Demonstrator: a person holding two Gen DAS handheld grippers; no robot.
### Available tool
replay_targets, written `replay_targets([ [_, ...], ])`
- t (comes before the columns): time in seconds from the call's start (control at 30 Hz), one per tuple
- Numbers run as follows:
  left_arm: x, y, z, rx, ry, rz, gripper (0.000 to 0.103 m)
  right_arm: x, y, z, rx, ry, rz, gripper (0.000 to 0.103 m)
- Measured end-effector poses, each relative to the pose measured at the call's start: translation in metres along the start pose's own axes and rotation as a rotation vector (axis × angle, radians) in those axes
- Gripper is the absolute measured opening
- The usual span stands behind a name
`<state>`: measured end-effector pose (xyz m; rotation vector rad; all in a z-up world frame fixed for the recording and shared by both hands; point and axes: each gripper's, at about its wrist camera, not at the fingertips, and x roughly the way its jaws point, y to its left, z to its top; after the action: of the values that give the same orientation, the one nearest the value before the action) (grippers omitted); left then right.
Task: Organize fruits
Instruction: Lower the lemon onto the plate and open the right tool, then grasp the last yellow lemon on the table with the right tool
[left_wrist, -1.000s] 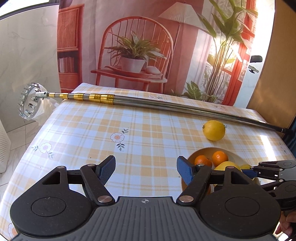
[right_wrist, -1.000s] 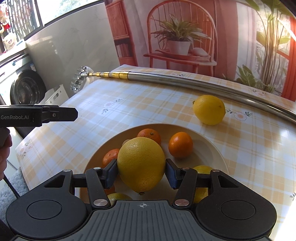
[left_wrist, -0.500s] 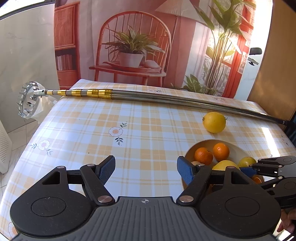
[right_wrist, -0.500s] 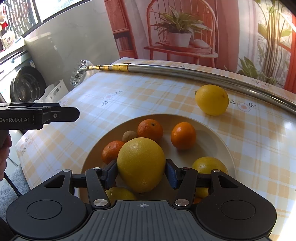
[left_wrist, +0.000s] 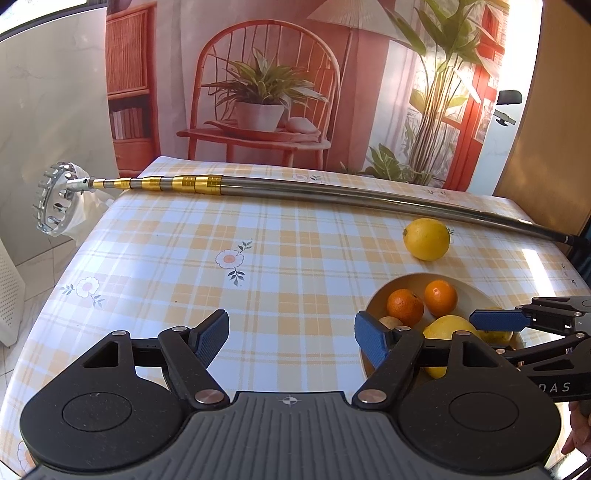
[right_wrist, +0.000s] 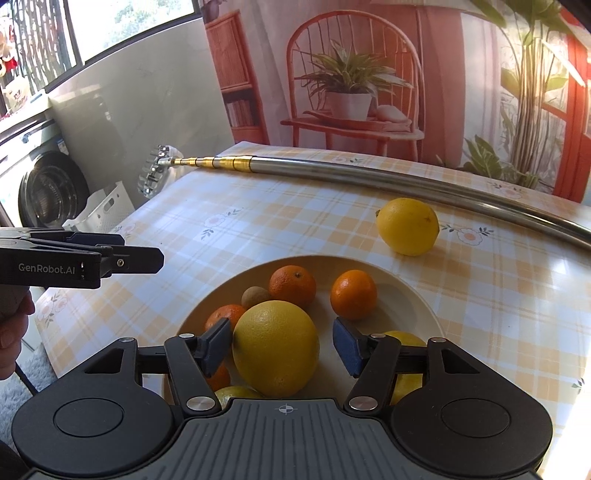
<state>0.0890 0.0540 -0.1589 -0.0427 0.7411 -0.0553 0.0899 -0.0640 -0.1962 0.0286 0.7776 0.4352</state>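
A beige plate on the checked tablecloth holds several oranges, a small brown kiwi and yellow citrus. A large yellow citrus lies in the plate between the fingers of my right gripper, which is open, with a clear gap at its right pad. One yellow lemon sits alone on the cloth beyond the plate, also seen as the lemon in the left wrist view. My left gripper hovers open over bare cloth left of the plate, holding nothing.
A long metal telescopic pole with a toothed picker head lies across the far side of the table. The table's left edge drops to the floor, where a white crate and a washing machine stand.
The right gripper has lowered the large yellow citrus into the plate and spread its fingers off it. The left gripper has hardly moved.
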Motion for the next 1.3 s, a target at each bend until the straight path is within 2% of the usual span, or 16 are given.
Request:
replay_targets([
  [0.23, 0.000, -0.001, 0.001, 0.000, -0.007, -0.004, 0.077, -0.016, -0.016, 0.012, 0.002, -0.077, -0.069, 0.057],
  [0.57, 0.003, -0.007, 0.023, 0.021, -0.048, -0.017, 0.078, -0.021, -0.059, 0.033, -0.006, -0.134, -0.176, 0.059],
  [0.73, 0.012, -0.011, 0.031, 0.023, -0.050, -0.019, 0.078, -0.013, -0.081, 0.042, 0.035, -0.160, -0.182, 0.079],
  [0.87, 0.020, -0.012, 0.034, 0.019, -0.042, -0.021, 0.078, 0.000, -0.095, 0.051, 0.059, -0.171, -0.171, 0.086],
  [0.93, 0.024, -0.012, 0.035, 0.020, -0.037, -0.019, 0.078, 0.009, -0.097, 0.057, 0.049, -0.169, -0.194, 0.093],
  [1.0, 0.028, -0.012, 0.035, 0.018, -0.032, -0.017, 0.078, 0.020, -0.099, 0.062, 0.044, -0.156, -0.180, 0.097],
  [1.3, 0.041, -0.006, 0.034, -0.005, 0.002, -0.004, 0.078, 0.067, -0.093, 0.074, -0.059, -0.064, -0.131, 0.098],
])
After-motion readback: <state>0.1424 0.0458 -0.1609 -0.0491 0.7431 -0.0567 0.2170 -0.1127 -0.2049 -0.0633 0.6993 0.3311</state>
